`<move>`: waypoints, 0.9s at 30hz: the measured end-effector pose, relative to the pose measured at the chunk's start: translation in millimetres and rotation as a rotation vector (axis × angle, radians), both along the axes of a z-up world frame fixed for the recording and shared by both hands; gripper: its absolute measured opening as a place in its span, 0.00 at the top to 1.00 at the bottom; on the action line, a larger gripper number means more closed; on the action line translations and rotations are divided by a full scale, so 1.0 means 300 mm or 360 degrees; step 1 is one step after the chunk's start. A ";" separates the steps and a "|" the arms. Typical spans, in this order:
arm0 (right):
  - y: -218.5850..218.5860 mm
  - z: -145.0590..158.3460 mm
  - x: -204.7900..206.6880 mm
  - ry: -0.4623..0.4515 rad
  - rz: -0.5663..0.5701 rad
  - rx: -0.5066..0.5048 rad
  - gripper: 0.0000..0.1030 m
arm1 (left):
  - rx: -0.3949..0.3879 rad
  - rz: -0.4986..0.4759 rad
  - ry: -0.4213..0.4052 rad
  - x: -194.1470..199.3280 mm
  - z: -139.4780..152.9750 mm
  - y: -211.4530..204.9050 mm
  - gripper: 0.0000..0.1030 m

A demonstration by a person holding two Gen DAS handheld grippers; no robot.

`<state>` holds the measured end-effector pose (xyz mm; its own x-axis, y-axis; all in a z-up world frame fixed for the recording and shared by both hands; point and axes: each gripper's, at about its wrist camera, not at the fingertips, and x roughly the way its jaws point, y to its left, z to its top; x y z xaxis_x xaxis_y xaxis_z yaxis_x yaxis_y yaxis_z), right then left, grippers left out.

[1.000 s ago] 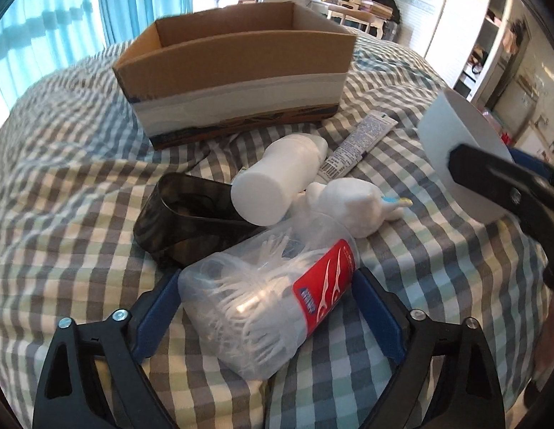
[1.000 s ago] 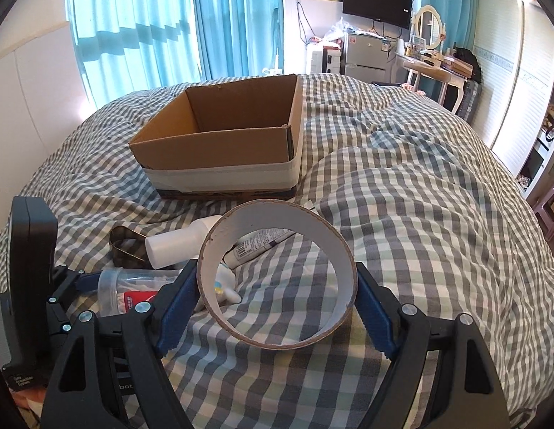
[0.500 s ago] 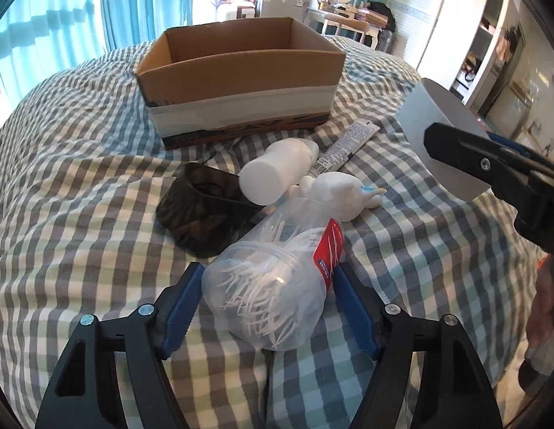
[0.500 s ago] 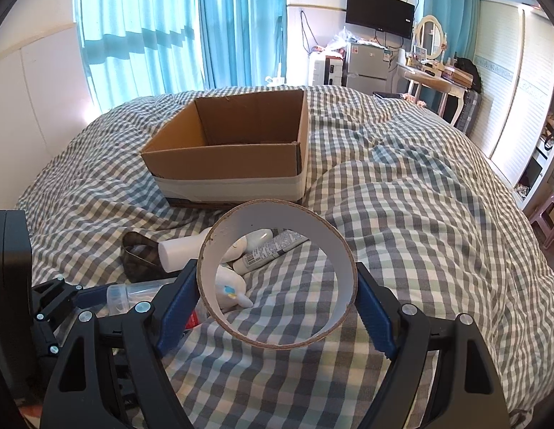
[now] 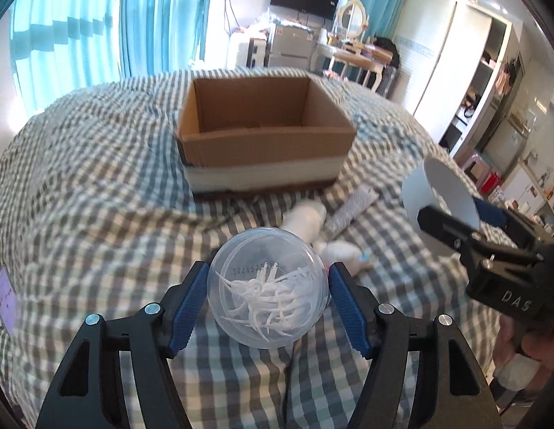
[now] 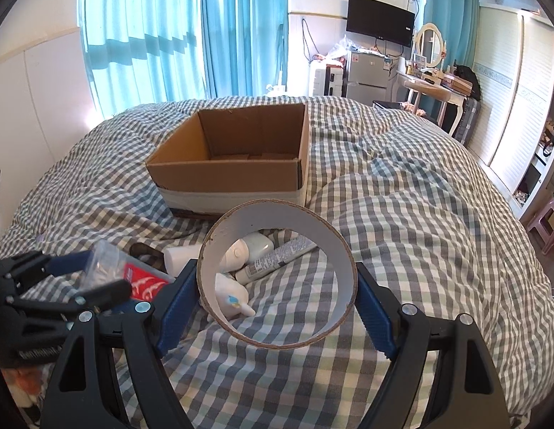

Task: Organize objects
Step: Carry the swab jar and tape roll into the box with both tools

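Observation:
My left gripper point(image 5: 268, 298) is shut on a clear plastic jar of white floss picks point(image 5: 268, 287), held up off the bed with its base facing the camera; it also shows in the right wrist view point(image 6: 127, 271). My right gripper point(image 6: 277, 286) is shut on a white cardboard tape ring point(image 6: 334, 261), which also shows in the left wrist view point(image 5: 441, 193). An open cardboard box point(image 5: 266, 143) point(image 6: 230, 175) sits on the checked bed ahead of both grippers.
On the checked quilt point(image 6: 420, 214) below the grippers lie a white bottle point(image 6: 182, 255), a white tube point(image 6: 280, 254), a small white squeeze bottle point(image 6: 230, 295) and a dark case point(image 6: 143, 250). A purple item point(image 5: 3, 295) lies at the left. Furniture stands beyond the bed.
My left gripper has lifted the floss pick jar off the bed and tilted it end-on. Both grippers have risen; the box interior shows more.

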<state>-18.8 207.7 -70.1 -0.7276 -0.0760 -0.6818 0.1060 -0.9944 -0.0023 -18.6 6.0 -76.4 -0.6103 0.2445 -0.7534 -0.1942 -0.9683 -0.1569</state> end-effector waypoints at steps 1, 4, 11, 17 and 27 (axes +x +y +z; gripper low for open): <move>0.002 0.009 -0.001 0.0010 0.0002 -0.0004 0.21 | 0.0001 0.0009 0.0023 -0.003 0.017 -0.003 0.32; 0.001 0.032 -0.007 0.0032 0.0017 -0.0019 0.21 | 0.0016 0.0010 0.0058 -0.016 0.052 -0.005 0.32; -0.011 0.094 -0.054 0.0075 0.0059 -0.0011 0.21 | 0.0046 0.0020 0.0120 -0.104 0.139 -0.016 0.32; -0.018 0.150 -0.139 0.0097 0.0100 -0.0039 0.21 | 0.0033 0.0046 0.0195 -0.210 0.229 -0.018 0.32; -0.064 0.280 -0.367 0.0202 0.0151 0.0028 0.21 | -0.0019 0.0127 0.0305 -0.499 0.346 -0.032 0.32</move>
<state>-128.9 188.4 13.8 -0.7981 -0.1375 -0.5867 0.1972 -0.9796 -0.0387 -168.3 -3.6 27.4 -0.7598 0.1815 -0.6243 -0.1422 -0.9834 -0.1129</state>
